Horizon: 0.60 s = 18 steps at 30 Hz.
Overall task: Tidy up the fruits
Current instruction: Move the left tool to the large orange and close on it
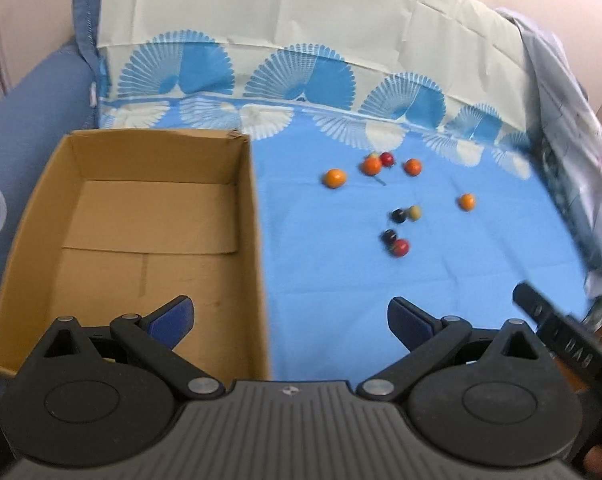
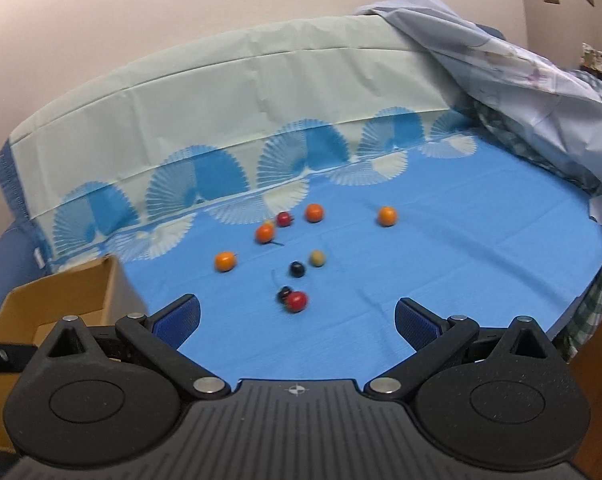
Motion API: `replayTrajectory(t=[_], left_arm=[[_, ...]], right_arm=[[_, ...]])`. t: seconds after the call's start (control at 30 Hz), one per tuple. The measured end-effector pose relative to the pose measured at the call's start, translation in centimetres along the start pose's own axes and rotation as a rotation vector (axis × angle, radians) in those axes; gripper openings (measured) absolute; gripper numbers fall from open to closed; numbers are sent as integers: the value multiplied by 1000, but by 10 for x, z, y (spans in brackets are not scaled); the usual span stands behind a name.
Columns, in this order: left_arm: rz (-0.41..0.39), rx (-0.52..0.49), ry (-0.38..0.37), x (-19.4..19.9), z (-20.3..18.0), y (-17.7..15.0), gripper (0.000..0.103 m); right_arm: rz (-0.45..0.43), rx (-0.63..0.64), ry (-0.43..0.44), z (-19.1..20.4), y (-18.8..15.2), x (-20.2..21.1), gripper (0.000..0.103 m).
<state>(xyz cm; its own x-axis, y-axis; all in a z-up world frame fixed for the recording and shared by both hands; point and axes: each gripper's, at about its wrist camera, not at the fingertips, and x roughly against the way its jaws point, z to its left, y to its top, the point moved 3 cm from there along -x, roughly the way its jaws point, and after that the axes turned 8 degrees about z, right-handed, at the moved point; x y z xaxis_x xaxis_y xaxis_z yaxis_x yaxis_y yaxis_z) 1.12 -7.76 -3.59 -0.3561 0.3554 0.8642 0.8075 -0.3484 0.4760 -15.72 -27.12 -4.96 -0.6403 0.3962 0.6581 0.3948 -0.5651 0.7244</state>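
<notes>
Several small round fruits lie loose on a blue cloth (image 1: 341,280): orange ones (image 1: 335,178) (image 2: 225,261), red ones (image 1: 400,247) (image 2: 297,301), dark ones (image 1: 398,216) (image 2: 297,269) and a pale yellow one (image 1: 415,212) (image 2: 317,258). An open, empty cardboard box (image 1: 257,240) stands at the left; its corner shows in the right wrist view (image 2: 109,280). My left gripper (image 1: 289,318) is open and empty, over the box's right wall. My right gripper (image 2: 297,320) is open and empty, just short of the nearest red fruit.
The cloth has a pale fan-patterned border that rises over a backrest (image 2: 221,112). A crumpled grey-white sheet (image 2: 521,80) is heaped at the right. The cloth's right edge (image 2: 597,272) drops off. The right gripper's body shows at the left wrist view's right edge (image 1: 561,340).
</notes>
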Motion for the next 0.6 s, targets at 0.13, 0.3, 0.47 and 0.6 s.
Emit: replayTrajectory(t=[0.13, 0.3, 0.47, 0.6], left_arm=[[22, 17, -26, -19, -13, 22, 103], [25, -89, 69, -50, -39, 47, 103], [5, -198, 147, -79, -66, 68, 103], [-19, -286, 246, -108, -85, 82, 103]], right_arm=[[7, -17, -31, -9, 6, -18, 102], [7, -14, -54, -22, 15, -42, 102], [32, -45, -77, -37, 22, -72, 102], [45, -60, -98, -49, 29, -96, 102]])
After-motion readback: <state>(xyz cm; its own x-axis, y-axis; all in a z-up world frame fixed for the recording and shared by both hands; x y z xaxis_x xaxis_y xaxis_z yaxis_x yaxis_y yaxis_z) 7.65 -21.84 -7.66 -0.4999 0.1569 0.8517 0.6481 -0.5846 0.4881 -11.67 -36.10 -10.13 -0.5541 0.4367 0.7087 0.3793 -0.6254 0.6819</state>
